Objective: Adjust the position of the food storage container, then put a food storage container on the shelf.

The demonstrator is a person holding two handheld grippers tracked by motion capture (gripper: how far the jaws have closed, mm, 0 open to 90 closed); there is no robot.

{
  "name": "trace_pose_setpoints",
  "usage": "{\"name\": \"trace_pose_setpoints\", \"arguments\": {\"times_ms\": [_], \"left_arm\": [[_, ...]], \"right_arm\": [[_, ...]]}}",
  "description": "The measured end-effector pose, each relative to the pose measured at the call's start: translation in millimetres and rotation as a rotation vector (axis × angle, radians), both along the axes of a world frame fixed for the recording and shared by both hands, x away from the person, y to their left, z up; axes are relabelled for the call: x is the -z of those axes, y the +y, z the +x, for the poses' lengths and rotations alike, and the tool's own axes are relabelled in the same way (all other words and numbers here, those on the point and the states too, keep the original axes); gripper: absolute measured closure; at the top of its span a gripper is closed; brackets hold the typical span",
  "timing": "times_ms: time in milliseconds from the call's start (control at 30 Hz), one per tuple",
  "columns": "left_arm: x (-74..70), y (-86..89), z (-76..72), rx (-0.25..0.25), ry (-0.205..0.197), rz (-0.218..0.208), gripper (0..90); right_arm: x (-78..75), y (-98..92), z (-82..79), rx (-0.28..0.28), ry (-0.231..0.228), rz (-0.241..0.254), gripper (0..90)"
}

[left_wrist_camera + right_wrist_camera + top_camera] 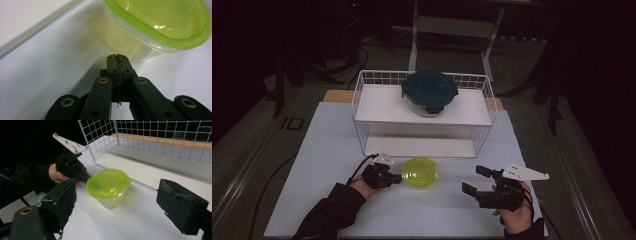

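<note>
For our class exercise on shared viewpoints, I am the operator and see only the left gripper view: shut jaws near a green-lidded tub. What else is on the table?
Observer: A white wire rack stands behind the tub, with a dark-lidded round container on its upper shelf.
Operator: Where is the other gripper?
Observer: The right gripper is on the tub's other side, jaws wide open, apart from the tub.
Operator: Does my gripper touch the tub?
Observer: The left gripper is at the tub's side; contact cannot be told.
</note>
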State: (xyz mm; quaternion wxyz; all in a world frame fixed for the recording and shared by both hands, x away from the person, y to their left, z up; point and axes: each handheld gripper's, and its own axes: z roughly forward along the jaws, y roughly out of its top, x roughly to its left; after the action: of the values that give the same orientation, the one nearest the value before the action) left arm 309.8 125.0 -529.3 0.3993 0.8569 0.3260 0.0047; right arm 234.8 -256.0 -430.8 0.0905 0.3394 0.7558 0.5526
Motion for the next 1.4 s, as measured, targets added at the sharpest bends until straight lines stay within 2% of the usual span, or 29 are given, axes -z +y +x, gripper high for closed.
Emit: {"name": "trace_pose_setpoints", "arguments": {"times_ms": [233, 300, 467, 533, 633, 667, 767, 833, 867, 900, 933, 1033, 1067, 1100, 1200, 1233, 1300, 1333, 1367, 1400], "left_arm": [[-23.2, 23.7, -7.4, -0.021, -0.017, -0.053, 80.5], [-29.9, 28.3, -10.8, -0.013, -0.018, -0.063, 74.7], [-47.3, 33.9, -20.3, -0.012, -0.022, -0.114, 45.6], [-56.8, 34.6, -26.9, -0.012, -0.038, -0.140, 34.6], [-67.8, 31.8, -33.9, -0.009, -0.049, -0.126, 12.9], [-71.1, 31.4, -35.9, -0.007, -0.057, -0.132, 10.2], [-79.1, 29.0, -38.6, -0.021, -0.040, -0.175, 0.5], [-81.7, 28.0, -39.6, -0.029, -0.045, -0.185, 0.5], [-86.6, 25.8, -40.5, -0.057, -0.053, -0.198, 0.5], [-86.6, 25.8, -40.5, -0.057, -0.053, -0.198, 0.5], [-89.5, 24.1, -39.0, -0.086, -0.046, -0.222, 0.5], [-90.2, 23.6, -37.6, -0.097, -0.037, -0.232, 0.5], [-90.0, 19.7, -32.4, -0.129, -0.010, -0.240, 0.5], [-89.4, 17.6, -31.1, -0.136, -0.010, -0.240, 0.5], [-85.8, 7.5, -25.9, -0.125, 0.029, -0.220, 0.5], [-85.8, 7.5, -25.9, -0.125, 0.029, -0.220, 0.5], [-82.6, 1.5, -19.9, -0.134, 0.061, -0.227, 0.5], [-82.6, 1.5, -19.9, -0.134, 0.061, -0.227, 0.5], [-80.4, -1.7, -14.5, -0.149, 0.096, -0.232, 0.5], [-80.4, -1.7, -14.5, -0.149, 0.096, -0.232, 0.5]], "right_arm": [[0.3, 2.3, -0.4, 0.007, -0.027, -0.035, 16.8], [0.4, 3.1, -0.5, 0.009, -0.030, -0.039, 16.8], [-0.8, 4.6, -1.2, 0.029, -0.046, -0.042, 16.6], [-2.1, 4.6, -1.4, 0.035, -0.056, -0.044, 16.5], [-3.8, 5.8, -1.0, 0.030, -0.057, -0.050, 15.9], [-4.2, 6.1, -0.3, 0.026, -0.050, -0.043, 15.8], [-5.2, 8.5, 2.4, 0.018, -0.043, -0.044, 13.8], [-5.5, 9.7, 4.3, 0.013, -0.036, -0.042, 13.8], [-6.3, 13.4, 9.5, 0.016, -0.038, -0.064, 13.4], [-6.3, 13.4, 9.5, 0.016, -0.038, -0.064, 13.4], [-6.3, 15.8, 13.0, 0.018, -0.031, -0.064, 13.3], [-6.0, 17.5, 15.9, 0.009, -0.016, -0.068, 13.3], [-3.4, 22.6, 25.0, 0.009, 0.043, -0.073, 11.6], [-2.5, 24.8, 28.5, 0.008, 0.064, -0.073, 10.4], [-0.1, 32.2, 37.6, 0.035, 0.103, -0.074, 10.4], [1.0, 35.1, 40.6, 0.048, 0.110, -0.072, 10.7], [2.9, 39.4, 45.1, 0.032, 0.142, -0.067, 12.4], [2.9, 39.4, 45.1, 0.032, 0.142, -0.067, 12.4], [6.6, 43.9, 50.1, 0.030, 0.173, -0.055, 13.1], [6.6, 43.9, 50.1, 0.030, 0.173, -0.055, 13.1]]}}
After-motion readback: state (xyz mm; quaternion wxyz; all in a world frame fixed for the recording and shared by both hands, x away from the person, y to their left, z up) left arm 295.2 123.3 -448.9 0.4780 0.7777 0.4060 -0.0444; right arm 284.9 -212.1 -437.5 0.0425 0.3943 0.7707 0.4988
